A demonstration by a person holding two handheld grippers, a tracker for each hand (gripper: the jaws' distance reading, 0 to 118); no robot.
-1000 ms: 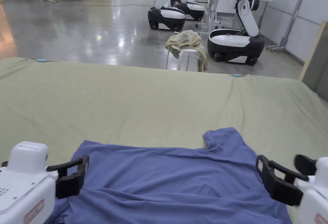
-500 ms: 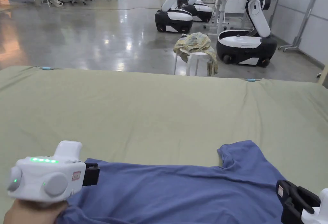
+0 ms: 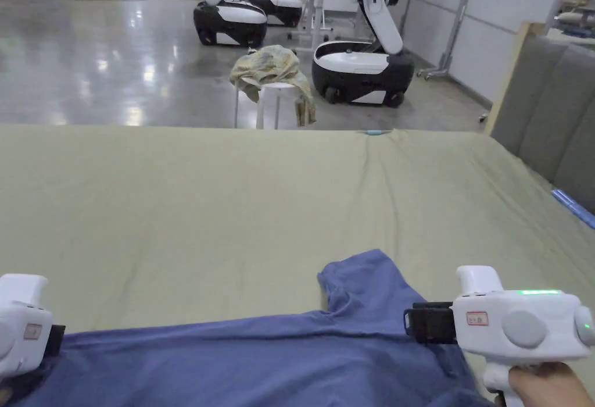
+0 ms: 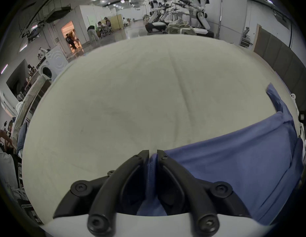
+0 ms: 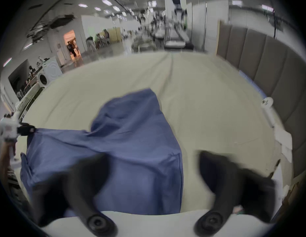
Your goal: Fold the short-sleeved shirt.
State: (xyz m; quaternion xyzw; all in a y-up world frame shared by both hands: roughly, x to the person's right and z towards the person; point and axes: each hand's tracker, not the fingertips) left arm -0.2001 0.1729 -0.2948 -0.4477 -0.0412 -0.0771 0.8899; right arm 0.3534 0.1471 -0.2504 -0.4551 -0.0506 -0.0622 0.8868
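At the bottom of the head view the blue shirt is lying on the green sheet, the left gripper is pinching its edge, the right gripper is spreading wide, and its red label is too blurry to read.

My short-sleeved shirt is plain blue-violet, soft and wrinkled. It lies spread flat along the near edge of the bed's pale green sheet, its long side running left to right in front of me. One sleeve sticks out away from me on the right. At the left end the hem corner is bunched up and raised off the sheet.
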